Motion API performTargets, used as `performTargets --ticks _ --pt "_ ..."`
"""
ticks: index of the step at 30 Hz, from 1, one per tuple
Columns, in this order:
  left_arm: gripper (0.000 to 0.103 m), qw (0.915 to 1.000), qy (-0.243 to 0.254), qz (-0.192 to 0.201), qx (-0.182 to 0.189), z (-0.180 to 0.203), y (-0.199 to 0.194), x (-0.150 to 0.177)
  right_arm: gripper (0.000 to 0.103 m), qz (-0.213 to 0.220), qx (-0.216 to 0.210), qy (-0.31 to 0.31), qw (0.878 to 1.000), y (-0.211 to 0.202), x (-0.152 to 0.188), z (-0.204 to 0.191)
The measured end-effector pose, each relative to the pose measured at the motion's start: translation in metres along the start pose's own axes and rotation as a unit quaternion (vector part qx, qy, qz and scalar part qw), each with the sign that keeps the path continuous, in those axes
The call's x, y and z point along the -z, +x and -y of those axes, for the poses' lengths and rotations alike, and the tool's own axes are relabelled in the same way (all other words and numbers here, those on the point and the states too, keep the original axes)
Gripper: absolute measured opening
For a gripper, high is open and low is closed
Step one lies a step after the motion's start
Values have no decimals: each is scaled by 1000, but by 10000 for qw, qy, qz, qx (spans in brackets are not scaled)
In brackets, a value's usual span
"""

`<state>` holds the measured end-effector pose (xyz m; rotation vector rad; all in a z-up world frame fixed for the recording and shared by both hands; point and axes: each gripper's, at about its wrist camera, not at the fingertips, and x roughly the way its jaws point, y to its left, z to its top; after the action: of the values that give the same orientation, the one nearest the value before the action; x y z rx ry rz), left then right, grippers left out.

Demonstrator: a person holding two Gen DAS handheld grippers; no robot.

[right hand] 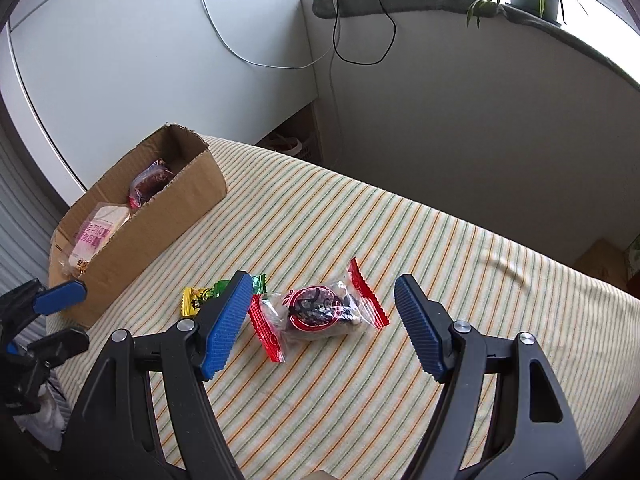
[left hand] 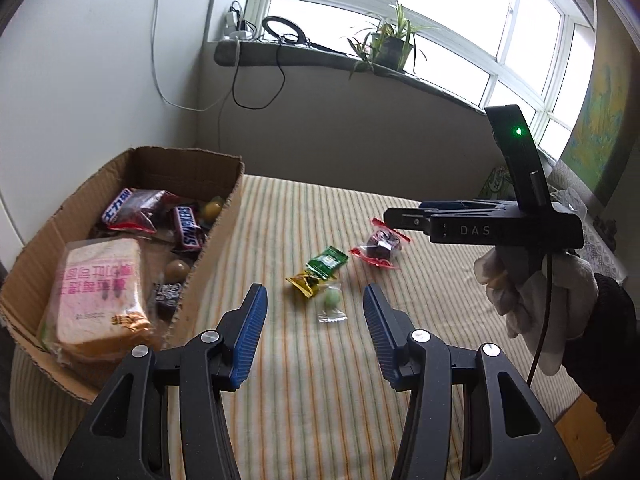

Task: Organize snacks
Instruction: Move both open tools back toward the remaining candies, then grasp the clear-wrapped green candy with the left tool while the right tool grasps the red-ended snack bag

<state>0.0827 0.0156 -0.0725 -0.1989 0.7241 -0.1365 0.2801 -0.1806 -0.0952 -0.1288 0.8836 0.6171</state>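
Observation:
An open cardboard box point(left hand: 216, 236) point(right hand: 160, 220) at the table's left holds a wrapped sandwich point(left hand: 100, 292), Snickers bars point(left hand: 187, 227) and other snacks. On the striped cloth lie a red-edged dark snack packet point(left hand: 380, 246) point(right hand: 318, 310), a green candy point(left hand: 326, 262), a yellow candy point(left hand: 305, 284) point(right hand: 196, 300) and a clear-wrapped green ball candy point(left hand: 331, 305). My left gripper point(left hand: 316, 312) is open and empty, just short of the small candies. My right gripper point(right hand: 324, 316) is open and empty, its jaws on either side of the red-edged packet; it shows in the left wrist view point(left hand: 400, 216).
A windowsill point(left hand: 320, 60) with a potted plant point(left hand: 390, 44) and cables runs behind the table. The table's far edge meets a grey wall. A wooden floor or shelf edge point(left hand: 580, 436) shows at the lower right.

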Motion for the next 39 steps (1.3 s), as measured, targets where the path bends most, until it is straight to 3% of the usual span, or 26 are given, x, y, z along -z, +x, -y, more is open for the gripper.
performTargets --ticks 4,7,29,34,39 --pt "49 9998 6 -205 85 8 18 5 76 -23 155 -91 9998 7 5 4" --pt "38 9993 -2 -366 122 10 32 6 76 -20 123 -89 9999 10 8 7" --pt "37 9961 317 -806 -150 25 84 2 77 -161 -113 -474 9987 35 7 -10" --pt "24 9958 345 -829 -193 28 87 4 77 -269 -154 -554 9980 45 7 -14" --pt "18 9956 385 -833 -184 29 86 4 77 -344 -72 -674 9971 54 10 -20"
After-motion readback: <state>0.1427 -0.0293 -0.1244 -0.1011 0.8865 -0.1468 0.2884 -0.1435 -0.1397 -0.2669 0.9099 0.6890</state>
